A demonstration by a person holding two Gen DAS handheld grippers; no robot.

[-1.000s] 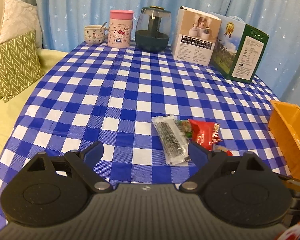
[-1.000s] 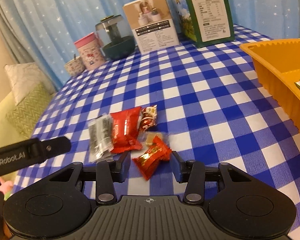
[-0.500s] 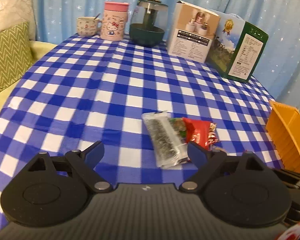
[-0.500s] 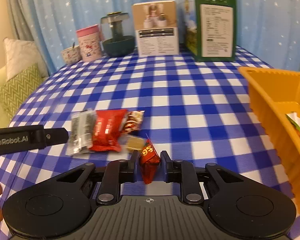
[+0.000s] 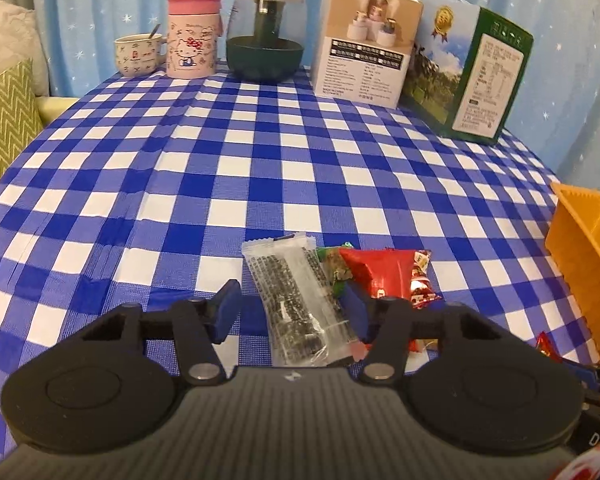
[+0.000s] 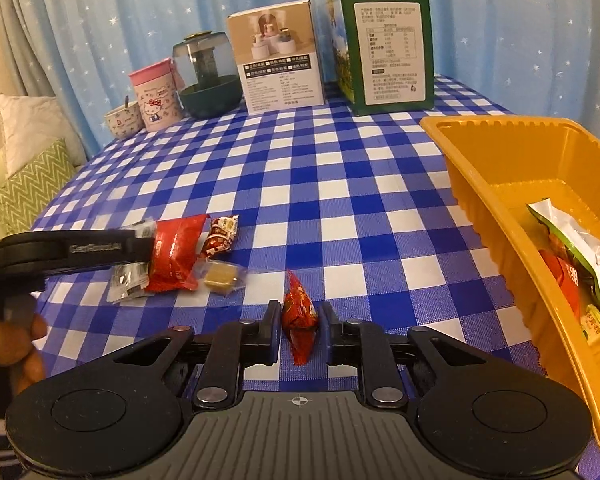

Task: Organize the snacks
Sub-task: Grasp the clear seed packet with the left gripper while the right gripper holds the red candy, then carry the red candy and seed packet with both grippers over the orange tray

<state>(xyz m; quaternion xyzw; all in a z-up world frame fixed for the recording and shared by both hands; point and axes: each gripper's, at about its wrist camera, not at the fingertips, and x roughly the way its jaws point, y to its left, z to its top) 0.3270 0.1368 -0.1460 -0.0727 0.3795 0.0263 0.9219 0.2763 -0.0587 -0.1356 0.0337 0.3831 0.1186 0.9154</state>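
Observation:
My right gripper [image 6: 300, 324] is shut on a small red candy packet [image 6: 299, 316], held above the checked cloth left of the orange tray [image 6: 496, 196], which holds a few snack packs [image 6: 572, 256]. My left gripper [image 5: 292, 304] is open around a clear packet of dark seeds [image 5: 296, 300]; its fingers straddle the packet without touching it. Beside it lie a red packet [image 5: 384, 272], a small red-wrapped candy [image 5: 420, 284] and a green packet [image 5: 332, 264]. In the right wrist view the left gripper [image 6: 72, 252] covers the seed packet [image 6: 128, 280]; a yellow wrapped sweet [image 6: 220, 276] lies nearby.
At the table's far edge stand a cup [image 5: 136, 54], a pink Hello Kitty tumbler [image 5: 192, 38], a dark glass pot [image 5: 265, 32], a white box [image 5: 366, 40] and a green box [image 5: 472, 80]. Cushions [image 5: 4, 128] lie at the left.
My left gripper moved forward and down over the seed packet and narrowed its opening. My right gripper closed on the red candy packet and lifted it toward the tray.

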